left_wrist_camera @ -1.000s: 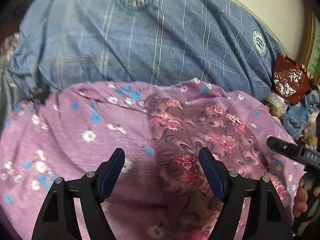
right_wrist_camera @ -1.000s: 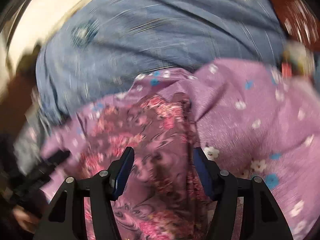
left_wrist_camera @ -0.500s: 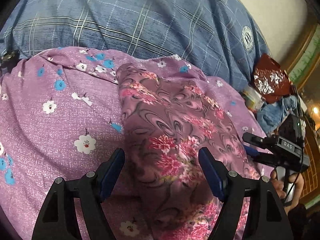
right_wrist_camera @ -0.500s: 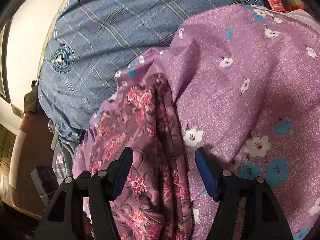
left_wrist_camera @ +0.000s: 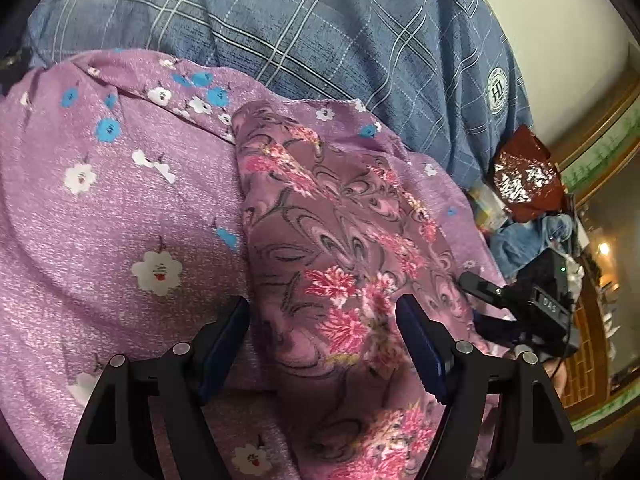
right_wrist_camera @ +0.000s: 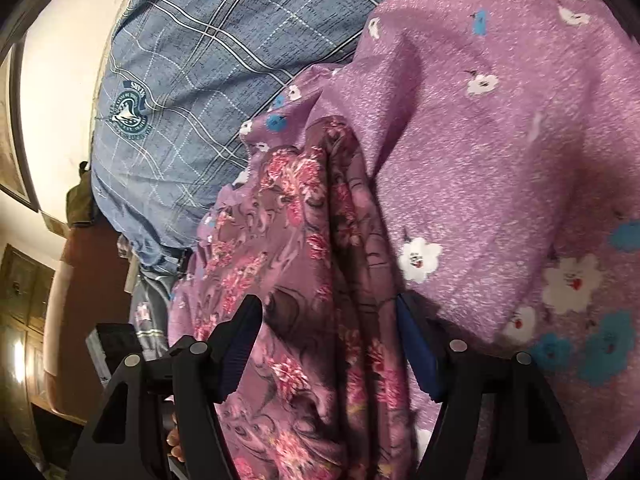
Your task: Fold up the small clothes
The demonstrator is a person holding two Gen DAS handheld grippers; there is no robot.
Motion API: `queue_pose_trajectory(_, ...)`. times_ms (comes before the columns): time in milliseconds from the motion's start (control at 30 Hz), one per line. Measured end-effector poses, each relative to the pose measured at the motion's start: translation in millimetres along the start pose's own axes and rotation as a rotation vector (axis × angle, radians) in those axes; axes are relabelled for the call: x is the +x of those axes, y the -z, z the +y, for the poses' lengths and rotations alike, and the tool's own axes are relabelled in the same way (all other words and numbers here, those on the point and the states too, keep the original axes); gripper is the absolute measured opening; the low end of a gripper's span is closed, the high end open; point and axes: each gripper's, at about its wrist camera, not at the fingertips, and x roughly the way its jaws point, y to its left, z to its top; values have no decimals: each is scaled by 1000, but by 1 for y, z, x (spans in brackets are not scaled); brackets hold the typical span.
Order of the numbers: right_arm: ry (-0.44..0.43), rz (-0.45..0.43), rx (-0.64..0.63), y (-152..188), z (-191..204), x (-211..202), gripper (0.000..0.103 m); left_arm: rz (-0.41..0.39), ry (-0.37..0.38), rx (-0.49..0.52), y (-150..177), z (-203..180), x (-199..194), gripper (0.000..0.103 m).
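Note:
A small mauve garment with pink flowers lies on a purple flowered sheet. My left gripper is open just above the garment's near left part, jaws wide apart with cloth between them. My right gripper is open too, straddling a raised fold of the same garment. The right gripper also shows in the left wrist view at the garment's right edge. Neither gripper is closed on the cloth.
A blue plaid cover lies behind the purple sheet. A dark red foil bag and blue cloth sit at the right. In the right wrist view, wooden furniture stands at the left.
Both grippers have come lower and nearer to the flowered garment, which now fills more of each view. Both stay open.

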Motion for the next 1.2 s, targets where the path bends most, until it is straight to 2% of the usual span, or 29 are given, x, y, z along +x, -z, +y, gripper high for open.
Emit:
queue_pose_trajectory(67,-27,19,-3,1,3,4,71,11,5,-13,-1,0,2,72)
queue_pose_trajectory(200,-2,33,-65,5,15,13,70,5,2,1,-1,-2,9,69)
queue_pose_trajectory(300,7,39,-89,7,21,18,67,5,3,10,0,-5,14,63)
queue_pose_trajectory(400,63,31,-134,11,29,21,52,-8,-11,24,1,-8,14,53)
queue_pose_trajectory(467,102,9,-175,13,37,18,39,-21,-13,29,1,-8,10,39)
queue_pose_trajectory(567,138,-29,-225,17,51,12,31,-40,-5,43,2,-10,5,30)
queue_pose_trajectory(700,196,-86,-312,26,75,6,29,-60,-25,94,6,-19,-3,26)
queue_pose_trajectory(833,203,-153,-373,32,95,-5,28,-89,-18,117,8,-24,-19,26)
queue_pose_trajectory(1200,75,-260,-459,51,149,-10,28,-233,-19,149,23,-20,-106,26)
